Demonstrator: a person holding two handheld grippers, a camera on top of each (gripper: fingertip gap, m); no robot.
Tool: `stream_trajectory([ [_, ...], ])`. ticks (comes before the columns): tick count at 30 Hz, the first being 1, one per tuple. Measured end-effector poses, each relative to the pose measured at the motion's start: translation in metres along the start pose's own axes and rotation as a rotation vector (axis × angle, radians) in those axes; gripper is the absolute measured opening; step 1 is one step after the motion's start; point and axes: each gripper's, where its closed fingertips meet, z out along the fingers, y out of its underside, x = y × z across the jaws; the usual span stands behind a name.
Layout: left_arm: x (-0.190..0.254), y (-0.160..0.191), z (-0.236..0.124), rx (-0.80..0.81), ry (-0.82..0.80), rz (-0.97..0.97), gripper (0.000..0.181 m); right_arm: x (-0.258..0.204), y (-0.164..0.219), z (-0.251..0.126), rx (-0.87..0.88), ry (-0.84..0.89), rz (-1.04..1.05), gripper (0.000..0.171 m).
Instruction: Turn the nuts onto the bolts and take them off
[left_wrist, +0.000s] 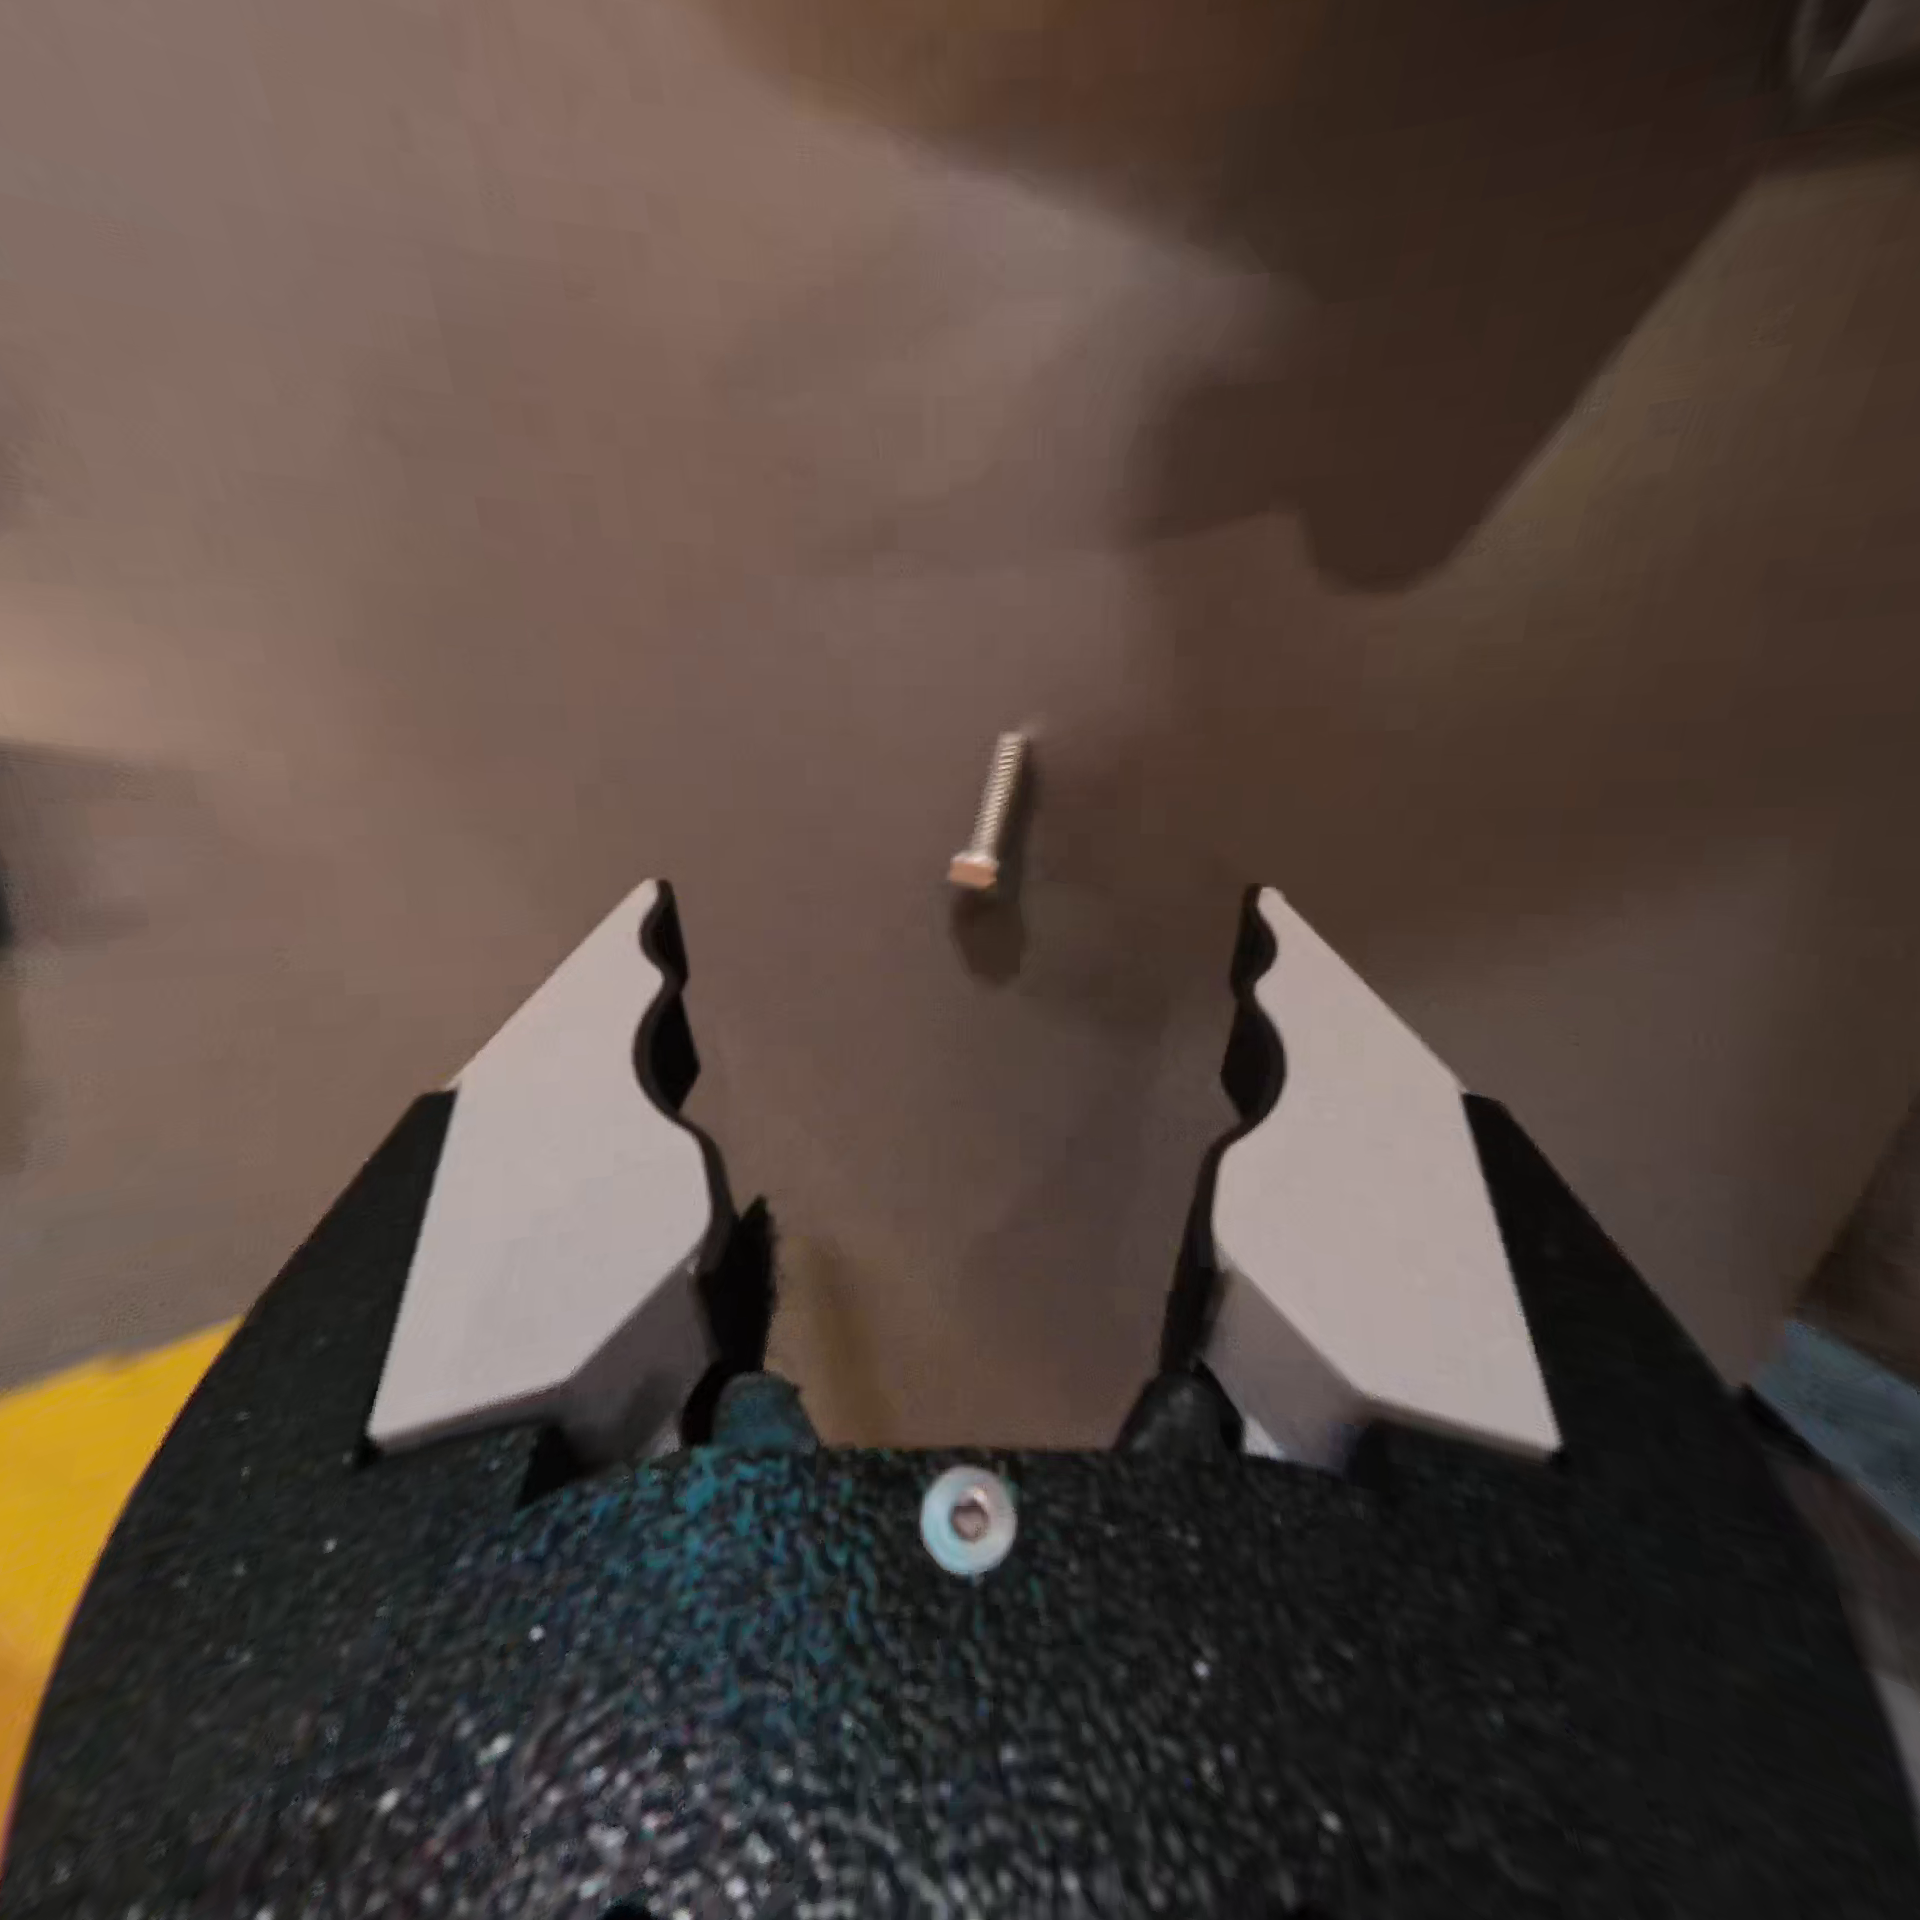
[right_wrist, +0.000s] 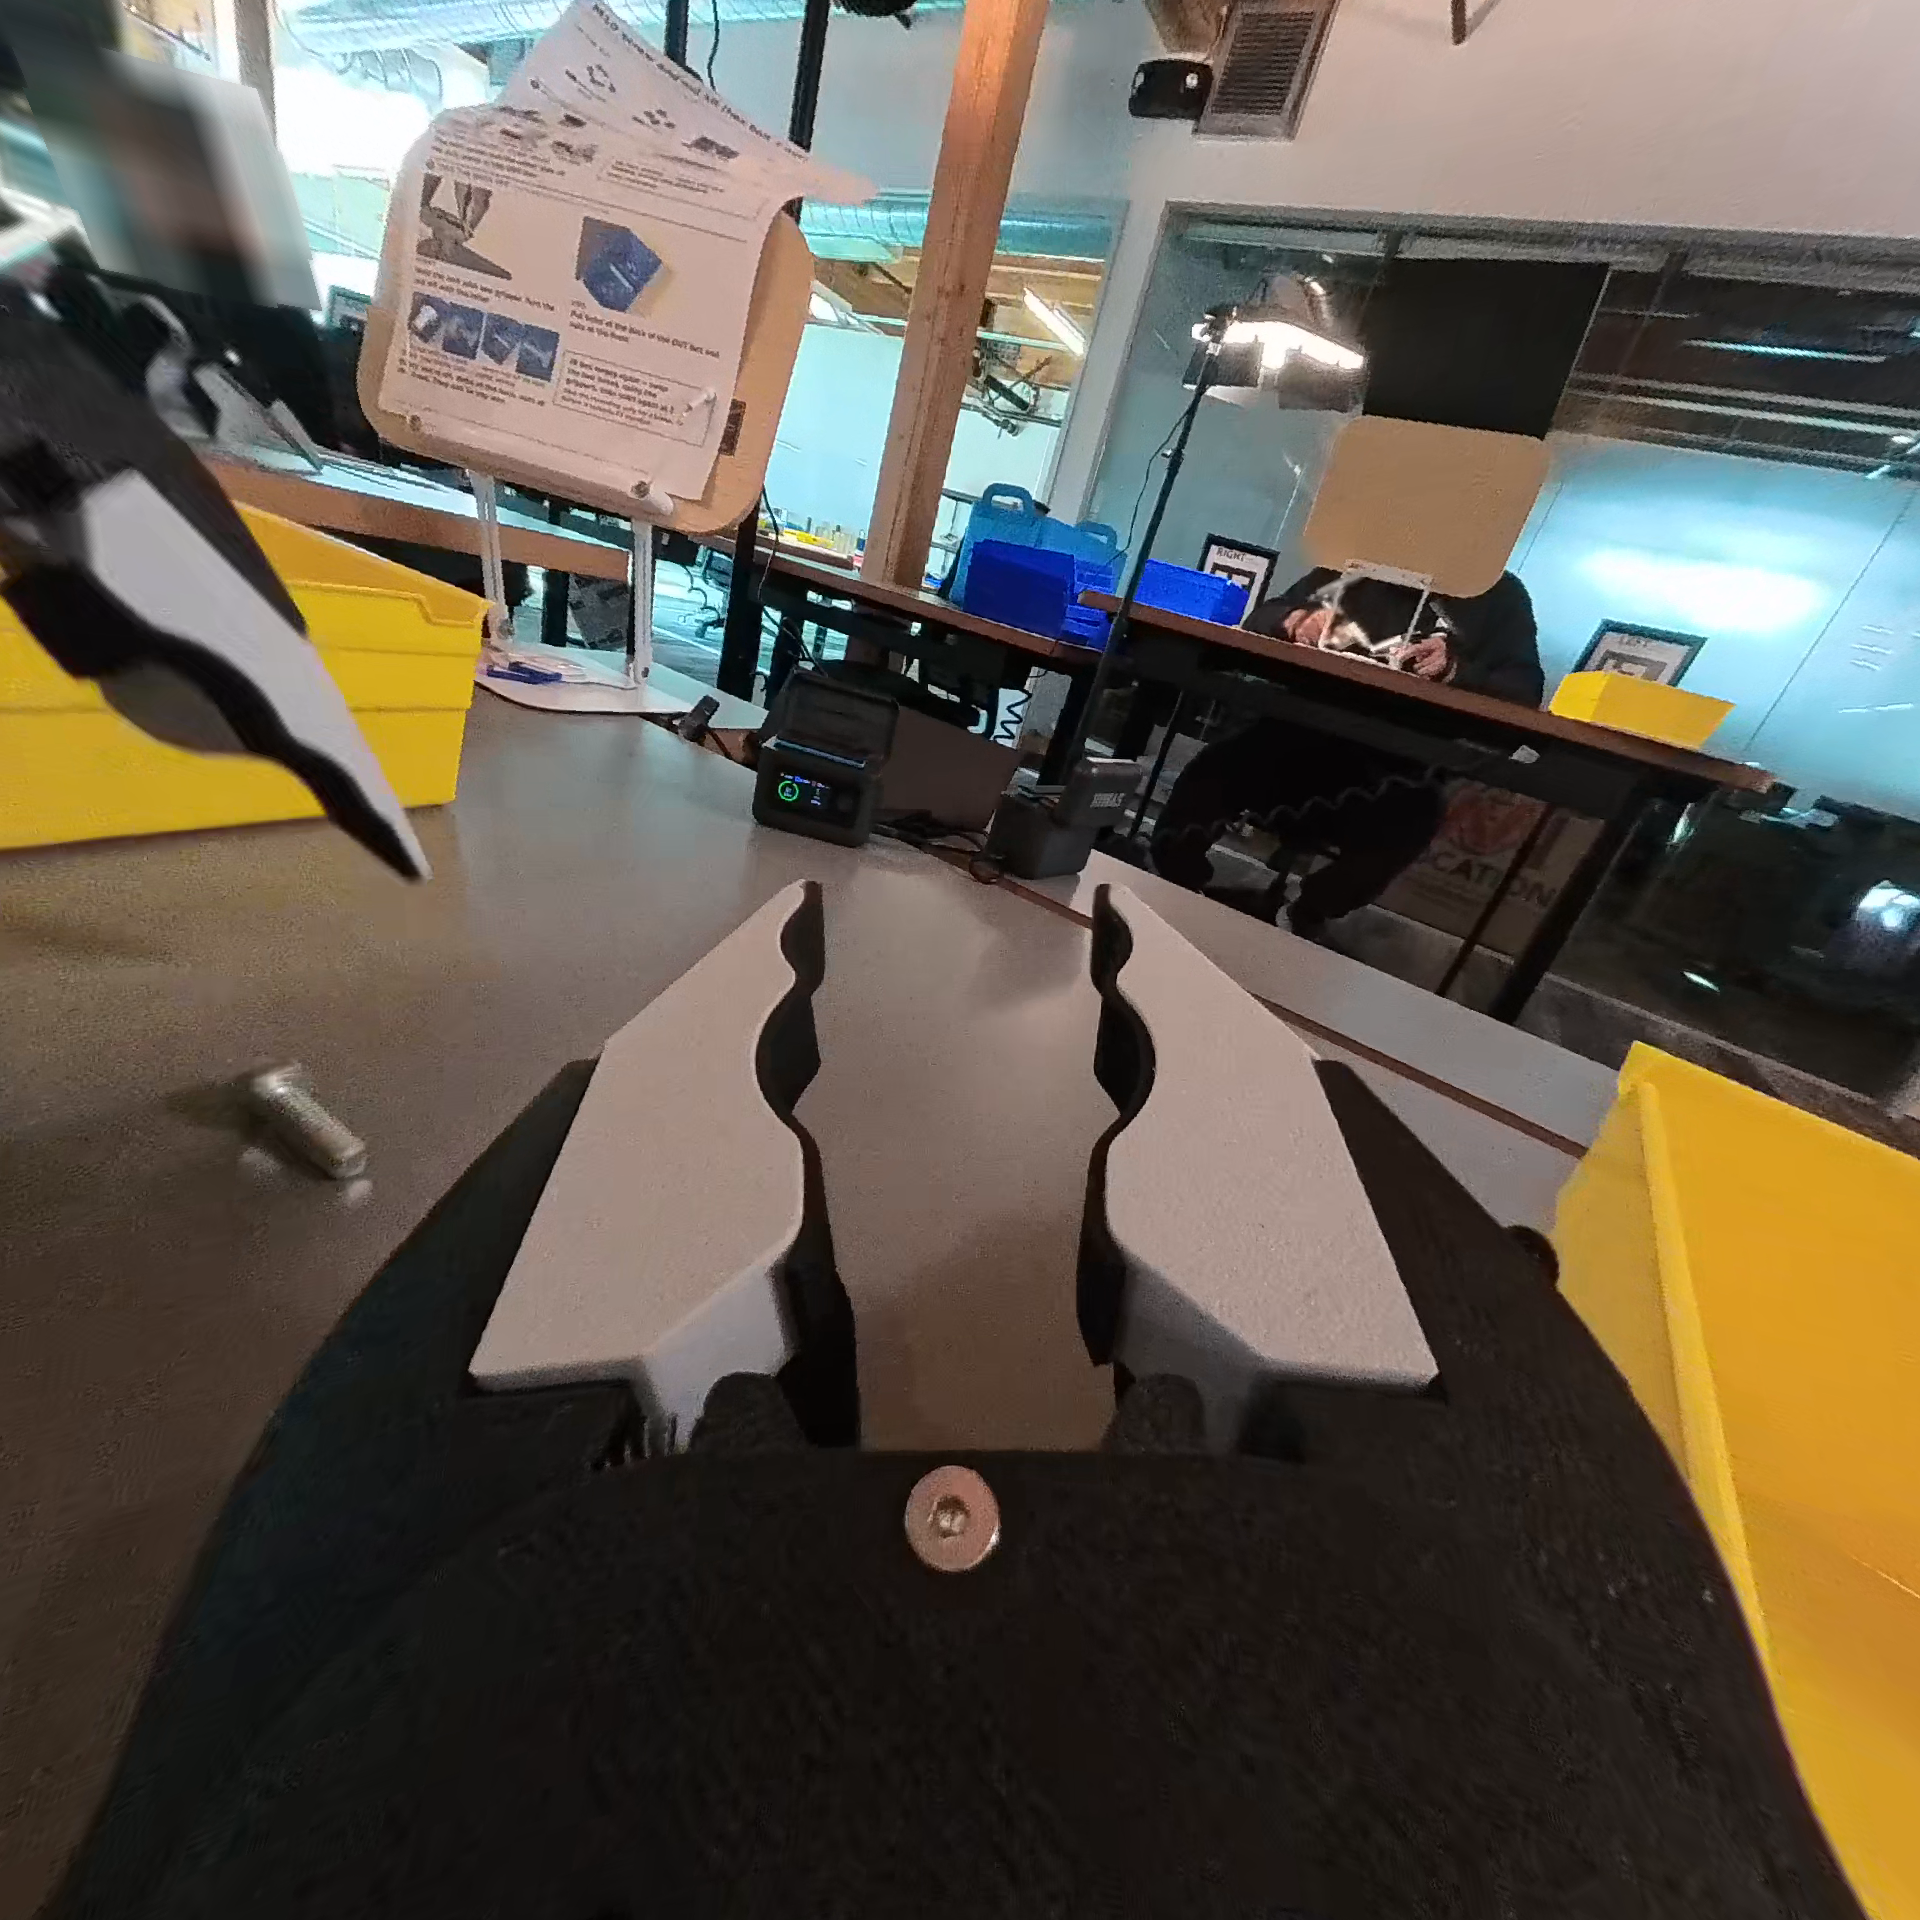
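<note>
While both grippers hang open and empty, a small silver hex-head bolt (left_wrist: 988, 805) lies flat on the grey-brown counter (left_wrist: 520, 623).

From the left: stacked yellow plastic bins (right_wrist: 395, 665), contents hidden; the left gripper (left_wrist: 956, 894) spread wide just short of the bolt's head; the right gripper (right_wrist: 956, 899) parted, holding nothing; another yellow plastic bin (right_wrist: 1766, 1351) at far right, its inside not visible.
</note>
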Motion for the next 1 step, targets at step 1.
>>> stream_trajectory([
  [1, -0.0110, 0.0006, -0.0247, 0.081, -0.050, -0.060, 0.099, -0.0005, -0.0003, 0.0000, 0.001, -0.003, 0.001, 0.051],
])
